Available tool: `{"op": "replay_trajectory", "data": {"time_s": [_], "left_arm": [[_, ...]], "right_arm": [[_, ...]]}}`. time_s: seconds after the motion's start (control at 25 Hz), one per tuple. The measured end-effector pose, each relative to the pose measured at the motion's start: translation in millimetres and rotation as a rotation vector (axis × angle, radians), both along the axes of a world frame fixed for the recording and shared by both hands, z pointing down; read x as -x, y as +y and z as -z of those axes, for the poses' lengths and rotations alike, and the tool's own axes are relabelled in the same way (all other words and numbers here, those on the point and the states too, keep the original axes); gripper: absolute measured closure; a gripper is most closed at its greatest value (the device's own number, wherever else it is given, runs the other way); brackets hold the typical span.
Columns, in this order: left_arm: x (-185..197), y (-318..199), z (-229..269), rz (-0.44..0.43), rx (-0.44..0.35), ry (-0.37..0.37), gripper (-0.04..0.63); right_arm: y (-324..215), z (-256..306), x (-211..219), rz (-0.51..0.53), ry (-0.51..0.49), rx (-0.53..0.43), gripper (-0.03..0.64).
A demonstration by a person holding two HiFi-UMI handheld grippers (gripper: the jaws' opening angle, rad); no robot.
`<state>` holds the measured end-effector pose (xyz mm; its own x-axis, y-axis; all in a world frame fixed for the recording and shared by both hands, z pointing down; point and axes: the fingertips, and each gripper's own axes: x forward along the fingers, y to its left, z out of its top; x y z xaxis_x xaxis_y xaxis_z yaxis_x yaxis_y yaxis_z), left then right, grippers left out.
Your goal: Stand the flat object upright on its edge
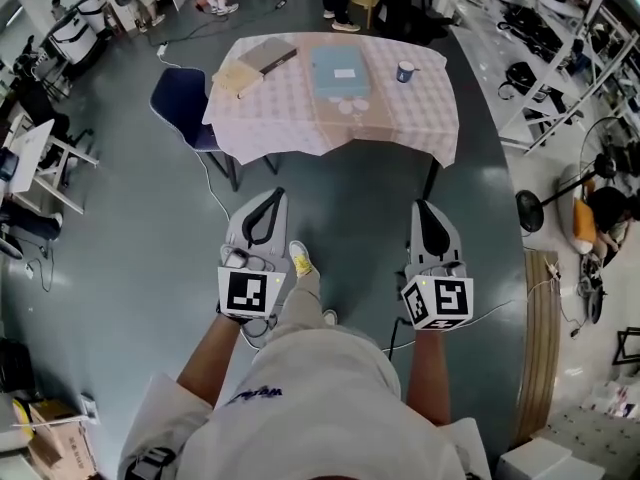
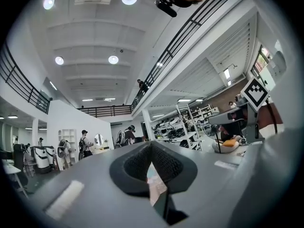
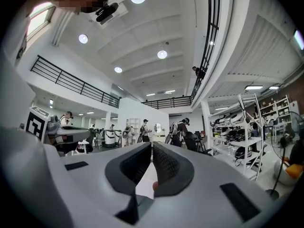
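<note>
Left hand-held gripper (image 1: 270, 200): jaws pressed together with nothing between the pads; held low in front of the body and aimed ahead, which reads as a carrying pose, not a reach

Right hand-held gripper (image 1: 422, 210): jaws likewise together and empty; level with the left one and well apart from it, so both arrive square to the work

Table (image 1: 440, 133): stands ahead across bare floor (image 1: 350, 193), draped in a pale checked cloth; well out of reach of both tools

Pale blue flat object (image 1: 340, 71): lies on its broad face near the middle of the table; probably the task's thing, since it sits central with free cloth around it for tipping up

Grey flat object (image 1: 268, 56): also lying flat, at the table's left part, resting partly on a tan pad (image 1: 236, 78); I cannot tell for sure which of the two the task means

Mug (image 1: 405, 71): upright on the right part of the table, apart from the blue object; near enough to mind once that object is levered up

Chair (image 1: 180, 98): blue, at the table's left corner, partly under the cloth edge; off the straight path forward

Stage, as judged: nothing is upright yet and nothing is touched; the approach comes first

Next move calls for: closing in on the table, then parting the jaws to take one long edge; a flat thing needs a second tool to steady it as it rises
</note>
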<state>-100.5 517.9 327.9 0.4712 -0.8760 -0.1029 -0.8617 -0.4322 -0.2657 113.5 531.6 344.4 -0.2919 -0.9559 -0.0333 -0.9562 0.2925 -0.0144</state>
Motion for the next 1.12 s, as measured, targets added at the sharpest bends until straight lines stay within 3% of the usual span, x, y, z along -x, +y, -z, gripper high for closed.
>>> {"op": "replay_trajectory", "data": {"time_s": [0.56,0.96,1.12], "left_arm": [[-7.3,-10.8,-4.0,-0.019,0.023,-0.006,0.555],[3.0,-22.2,-11.3,0.004,0.049,0.014,0.44],[6.6,-28.0,-12.9,0.022,0.047,0.011,0.403]], "right_arm": [[-7.3,-4.6,-10.0,-0.008,0.008,0.03,0.543],[-14.3,-12.8,-18.8,-0.028,-0.01,0.056,0.453],[-20.8,-17.2,-15.9,-0.008,0.006,0.069,0.446]]}}
